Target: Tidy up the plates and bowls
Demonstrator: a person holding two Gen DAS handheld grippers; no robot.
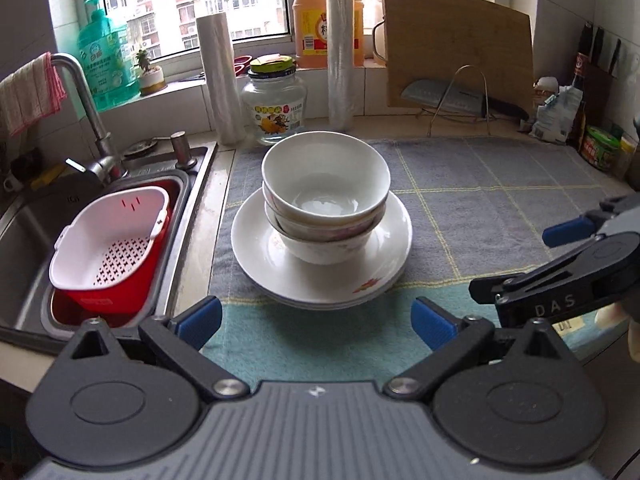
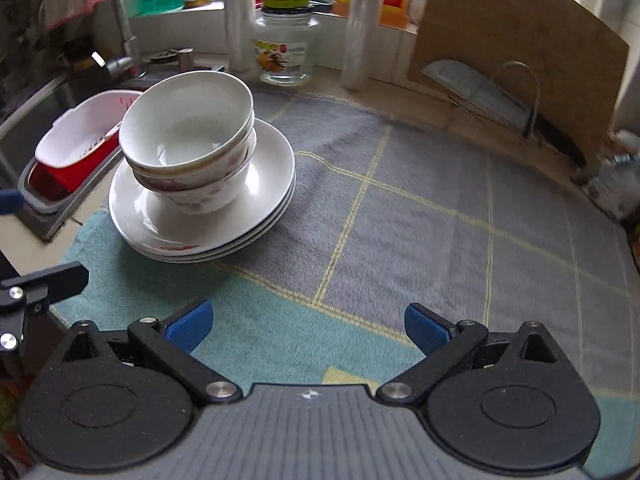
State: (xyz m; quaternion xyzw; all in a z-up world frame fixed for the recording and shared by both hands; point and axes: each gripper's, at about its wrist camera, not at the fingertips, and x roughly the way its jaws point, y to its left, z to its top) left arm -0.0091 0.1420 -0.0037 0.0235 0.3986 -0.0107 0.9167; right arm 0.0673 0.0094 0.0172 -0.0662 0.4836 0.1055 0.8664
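Three white bowls (image 1: 325, 184) (image 2: 188, 128) are nested and stand on a stack of white plates (image 1: 280, 272) (image 2: 272, 160) with a red flower print, on a grey and teal cloth. My left gripper (image 1: 316, 320) hangs in front of the stack, open, with nothing between its blue pads. My right gripper (image 2: 308, 328) is open too, over bare cloth to the right of the stack. In the left wrist view the right gripper (image 1: 560, 248) shows at the right edge. A part of the left gripper (image 2: 24, 292) shows at the left edge of the right wrist view.
A steel sink (image 1: 24, 216) with a red and white strainer basket (image 1: 112, 244) lies left of the cloth. Behind stand a glass jar (image 1: 276, 108), two plastic rolls (image 1: 220, 80), an oil bottle (image 1: 316, 16) and a wooden cutting board (image 1: 460, 44) with a cleaver on a wire rack (image 1: 448, 96). Condiments crowd the right edge.
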